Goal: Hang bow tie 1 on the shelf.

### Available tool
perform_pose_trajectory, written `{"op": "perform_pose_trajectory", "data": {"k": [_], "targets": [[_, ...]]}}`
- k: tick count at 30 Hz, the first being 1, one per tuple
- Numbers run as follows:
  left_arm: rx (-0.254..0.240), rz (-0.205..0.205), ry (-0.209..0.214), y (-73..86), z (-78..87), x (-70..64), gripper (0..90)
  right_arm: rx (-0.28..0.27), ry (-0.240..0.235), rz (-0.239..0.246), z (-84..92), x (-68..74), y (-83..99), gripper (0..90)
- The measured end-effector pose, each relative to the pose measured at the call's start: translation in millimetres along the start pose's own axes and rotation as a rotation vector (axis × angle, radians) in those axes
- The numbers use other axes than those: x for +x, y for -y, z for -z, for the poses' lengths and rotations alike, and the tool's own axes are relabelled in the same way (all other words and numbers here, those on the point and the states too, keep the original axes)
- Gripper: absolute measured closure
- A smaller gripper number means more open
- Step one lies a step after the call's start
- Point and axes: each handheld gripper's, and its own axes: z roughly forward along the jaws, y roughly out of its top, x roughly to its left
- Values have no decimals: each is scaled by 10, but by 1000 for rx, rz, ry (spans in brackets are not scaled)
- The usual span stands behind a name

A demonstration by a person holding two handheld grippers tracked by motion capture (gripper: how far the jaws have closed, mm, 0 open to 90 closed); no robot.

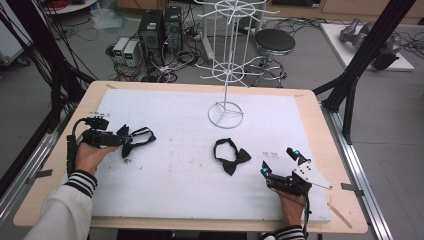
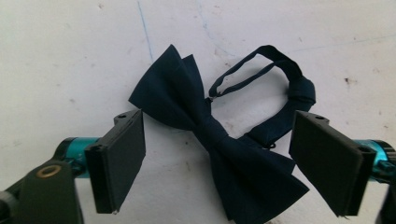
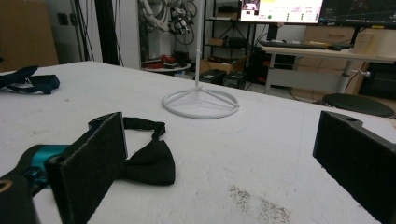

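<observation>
Left hand-held gripper (image 1: 121,139) at the left side of the worktop (image 1: 310,107), held in the left hand (image 1: 89,156), jaws spread wide and gripping nothing. Seen in the left gripper view (image 2: 217,161) with its two black pads either side of a dark navy bow tie (image 2: 215,140), apart from the cloth on both sides. Bow tie lying flat on the white sheet (image 1: 175,175), two pleated wings fanning from a narrow knot, thin strap looped behind it with a small clasp. In the high view, same bow tie (image 1: 134,142) just beyond the jaws.

Right hand-held gripper (image 1: 280,161) near the front right of the sheet, held in the right hand (image 1: 291,205), grey three-cornered plate on top, jaws likewise spread and empty. In the right gripper view (image 3: 219,154), pointing low across the sheet.

Second bow tie, black (image 1: 230,156), near the middle of the sheet, between the two grippers and nearer the right one; strap curled in a loop behind the wings. In the right gripper view (image 3: 149,161), partly behind the left-hand pad.

White wire stand (image 1: 226,67) upright toward the far edge of the sheet, round ring base (image 3: 201,103), nothing hanging on its hooks.
</observation>
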Motion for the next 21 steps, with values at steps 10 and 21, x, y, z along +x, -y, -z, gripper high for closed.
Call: {"op": "perform_pose_trajectory", "data": {"k": [10, 21], "targets": [[75, 18, 5, -164, -37, 4, 198, -1, -3, -4, 0, -7, 1, 22], [140, 42, 11, -236, -93, -3, 236, 0, -3, -6, 1, -5, 0, 22]]}}
